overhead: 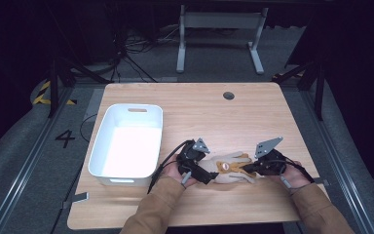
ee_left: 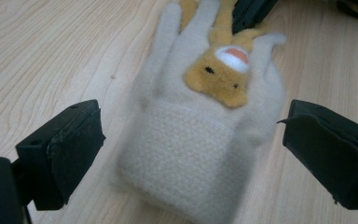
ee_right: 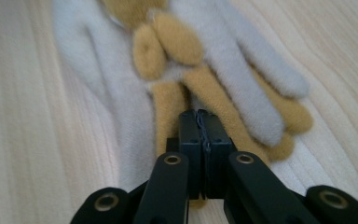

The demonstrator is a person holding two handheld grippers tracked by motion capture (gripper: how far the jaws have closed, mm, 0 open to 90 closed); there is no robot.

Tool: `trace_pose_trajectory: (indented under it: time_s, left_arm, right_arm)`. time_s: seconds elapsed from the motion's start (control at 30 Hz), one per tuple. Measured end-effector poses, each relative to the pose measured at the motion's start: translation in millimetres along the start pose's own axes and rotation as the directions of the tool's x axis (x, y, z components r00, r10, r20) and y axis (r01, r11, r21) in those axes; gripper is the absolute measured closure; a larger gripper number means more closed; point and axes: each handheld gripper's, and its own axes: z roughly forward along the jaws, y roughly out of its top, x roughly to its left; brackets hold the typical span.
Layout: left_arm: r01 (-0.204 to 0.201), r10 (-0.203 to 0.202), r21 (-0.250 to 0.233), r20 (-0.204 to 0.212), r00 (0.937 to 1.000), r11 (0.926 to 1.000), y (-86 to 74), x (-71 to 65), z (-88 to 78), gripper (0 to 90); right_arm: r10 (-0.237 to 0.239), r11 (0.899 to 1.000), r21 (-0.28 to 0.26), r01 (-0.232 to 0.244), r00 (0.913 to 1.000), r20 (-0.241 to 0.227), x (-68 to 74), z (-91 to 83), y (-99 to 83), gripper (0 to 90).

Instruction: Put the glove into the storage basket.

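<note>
A pale fleece glove (overhead: 229,170) with a tan animal face lies flat on the table (overhead: 253,117), near its front edge and just right of the white bin (overhead: 126,144). The left gripper (overhead: 199,173) sits at the glove's cuff end, and in the left gripper view its jaws are spread wide, one on each side of the cuff (ee_left: 186,158), touching nothing that I can see. The right gripper (overhead: 253,169) comes in from the opposite side, at the fingers. In the right gripper view its jaws are pressed together over the tan finger (ee_right: 170,109); whether fabric is caught between them I cannot tell. The bin stands open, just beside the left hand (overhead: 177,168). Beyond the glove the tabletop is bare wood up to a round cable hole (overhead: 229,95) near the far edge. Past the table, cables (overhead: 126,48) trail over grey floor beside a white desk frame (overhead: 219,29).
</note>
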Motion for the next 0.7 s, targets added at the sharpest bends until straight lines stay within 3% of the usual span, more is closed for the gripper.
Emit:
trace_pose_trajectory:
  time_s: [0.13,0.23,0.43,0.7]
  left_arm:
    - [-0.022,0.021,-0.024,-0.010,0.9997,0.9995,0.7,0.6,5.3,1.2]
    - [-0.028,0.028,-0.019,0.007,0.9996,0.9994,1.2,1.9,10.5,0.0]
    - [-0.054,0.053,0.023,0.038,0.9979,0.9983,0.3,-0.5,25.0,0.0]
    - [-0.099,0.099,0.060,0.015,0.9950,0.9932,0.7,-4.0,37.3,0.0]
  right_arm:
    - [0.028,0.997,-0.069,-0.030,0.9994,-0.020,-2.2,-11.3,-2.5,88.4]
    - [0.048,0.993,-0.105,-0.049,0.9987,-0.014,-5.1,-19.7,-6.8,88.1]
    - [0.078,0.988,-0.132,-0.078,0.9970,-0.008,-8.1,-26.2,-11.9,87.1]
    - [0.086,0.986,-0.142,-0.086,0.9963,-0.006,-8.9,-27.7,-12.8,84.4]
